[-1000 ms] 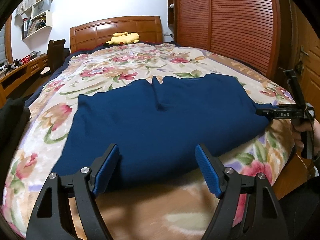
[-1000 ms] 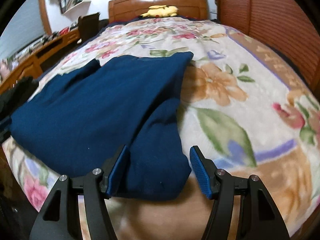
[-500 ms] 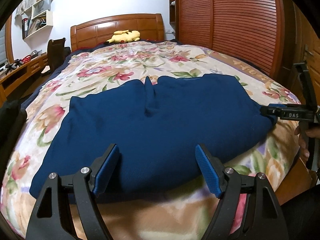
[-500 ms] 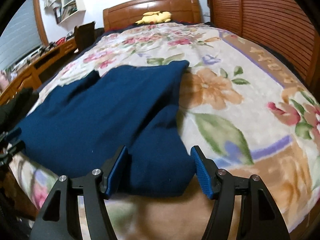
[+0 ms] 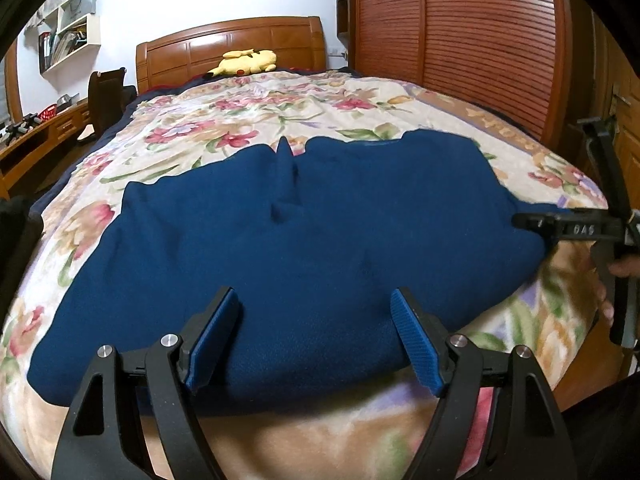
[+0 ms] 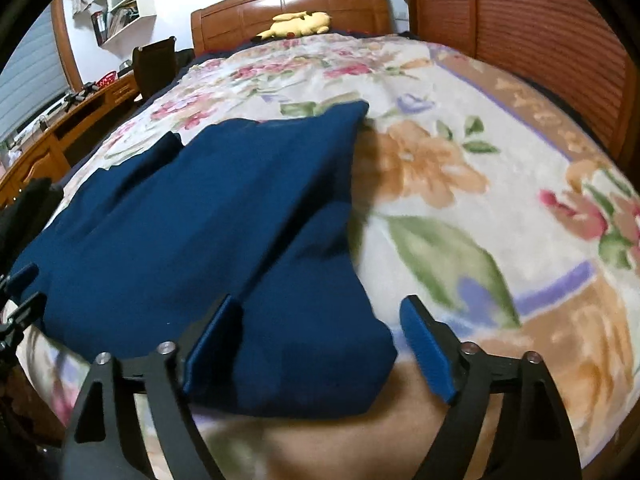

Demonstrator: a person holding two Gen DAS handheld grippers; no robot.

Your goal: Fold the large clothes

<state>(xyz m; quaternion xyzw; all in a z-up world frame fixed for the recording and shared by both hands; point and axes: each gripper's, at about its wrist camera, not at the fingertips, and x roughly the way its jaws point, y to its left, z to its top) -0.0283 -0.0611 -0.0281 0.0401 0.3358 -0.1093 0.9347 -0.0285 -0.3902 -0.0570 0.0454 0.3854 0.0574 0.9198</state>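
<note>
A large dark blue garment (image 5: 304, 248) lies partly folded across the near end of a bed with a floral blanket (image 5: 280, 112). My left gripper (image 5: 316, 336) is open, its blue pads straddling the garment's near edge. My right gripper (image 6: 320, 344) is open over the garment's near right corner (image 6: 312, 340). In the left wrist view the right gripper (image 5: 536, 226) shows side-on at the garment's right end. The garment (image 6: 208, 216) has a folded strip along its right side.
A yellow plush toy (image 5: 246, 62) lies by the wooden headboard (image 5: 228, 52). A slatted wooden wardrobe (image 5: 460, 40) runs along the bed's right side. A desk (image 5: 44, 132) and dark chair (image 5: 106, 100) stand left. The bed's foot edge is just below the grippers.
Both grippers have moved in closer over the garment's near edge and stayed open. The garment now fills more of both views and has not been lifted.
</note>
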